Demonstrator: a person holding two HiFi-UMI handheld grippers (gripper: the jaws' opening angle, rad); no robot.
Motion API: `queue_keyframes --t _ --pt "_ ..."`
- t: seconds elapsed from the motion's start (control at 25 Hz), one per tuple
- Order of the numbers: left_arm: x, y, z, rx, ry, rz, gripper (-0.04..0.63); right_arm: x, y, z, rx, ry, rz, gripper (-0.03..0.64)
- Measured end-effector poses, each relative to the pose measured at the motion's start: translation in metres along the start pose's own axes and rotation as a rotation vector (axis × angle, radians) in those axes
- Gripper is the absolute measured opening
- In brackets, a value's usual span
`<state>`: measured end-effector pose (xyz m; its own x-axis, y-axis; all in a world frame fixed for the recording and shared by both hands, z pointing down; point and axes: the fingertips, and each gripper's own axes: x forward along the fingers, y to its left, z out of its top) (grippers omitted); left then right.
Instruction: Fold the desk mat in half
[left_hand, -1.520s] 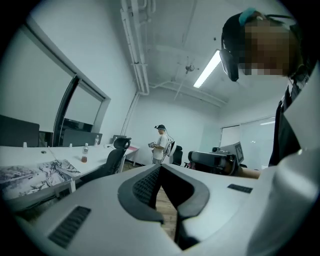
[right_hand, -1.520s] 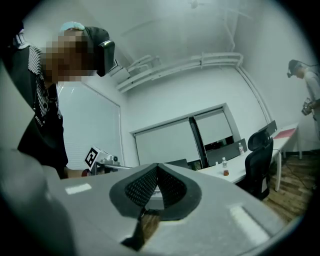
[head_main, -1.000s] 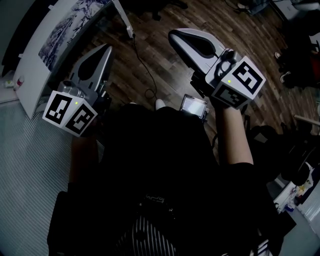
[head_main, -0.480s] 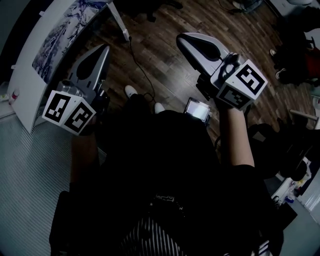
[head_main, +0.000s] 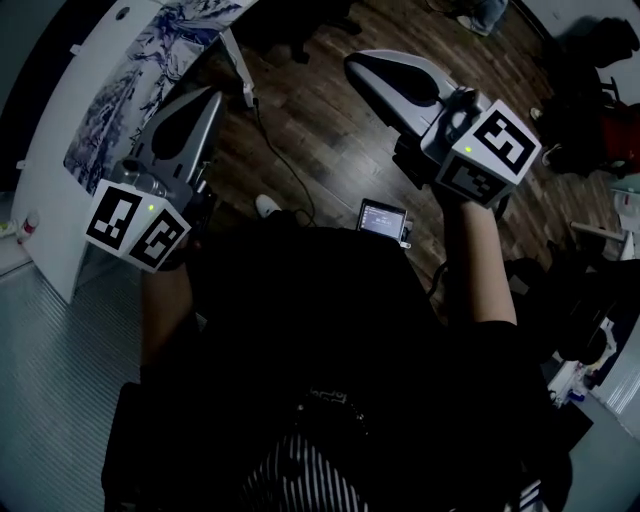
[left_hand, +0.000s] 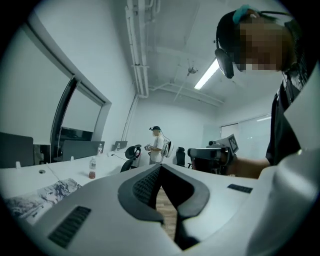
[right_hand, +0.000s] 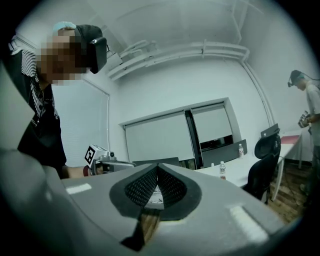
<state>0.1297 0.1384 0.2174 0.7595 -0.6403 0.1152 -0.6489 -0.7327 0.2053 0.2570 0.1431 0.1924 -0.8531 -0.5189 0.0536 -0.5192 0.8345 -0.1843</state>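
The desk mat (head_main: 150, 70), white with a blue-black drawing, lies flat on a white table (head_main: 60, 190) at the upper left of the head view. It also shows low at the left in the left gripper view, desk mat (left_hand: 45, 197). My left gripper (head_main: 200, 100) hangs in the air just right of the table's edge, its jaws closed tip to tip with nothing between them. My right gripper (head_main: 360, 65) is held over the wooden floor, well right of the mat, also shut and empty. The left gripper (left_hand: 160, 167) and right gripper (right_hand: 157, 167) point roughly towards each other.
Dark wooden floor (head_main: 320, 130) lies below both grippers, with a cable (head_main: 285, 140) running across it. A small lit screen (head_main: 383, 217) hangs at the person's waist. A bottle (left_hand: 92, 170) stands on the table. Another person (left_hand: 157, 145) stands far off beside office chairs (right_hand: 262, 165).
The view has swung so that more of the table and mat shows at the upper left. The right gripper has risen slightly. Both grippers stay shut and empty.
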Motion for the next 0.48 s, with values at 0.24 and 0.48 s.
queue_keyframes --t 0.24,0.48 --pt "-0.017 0.069 0.012 0.014 0.019 0.040 0.003 0.071 -0.017 0.008 0.021 0.025 0.020 0.003" --pt "-0.040 0.135 0.010 0.012 0.036 0.093 0.003 0.127 -0.029 0.006 0.033 0.016 0.036 0.005"
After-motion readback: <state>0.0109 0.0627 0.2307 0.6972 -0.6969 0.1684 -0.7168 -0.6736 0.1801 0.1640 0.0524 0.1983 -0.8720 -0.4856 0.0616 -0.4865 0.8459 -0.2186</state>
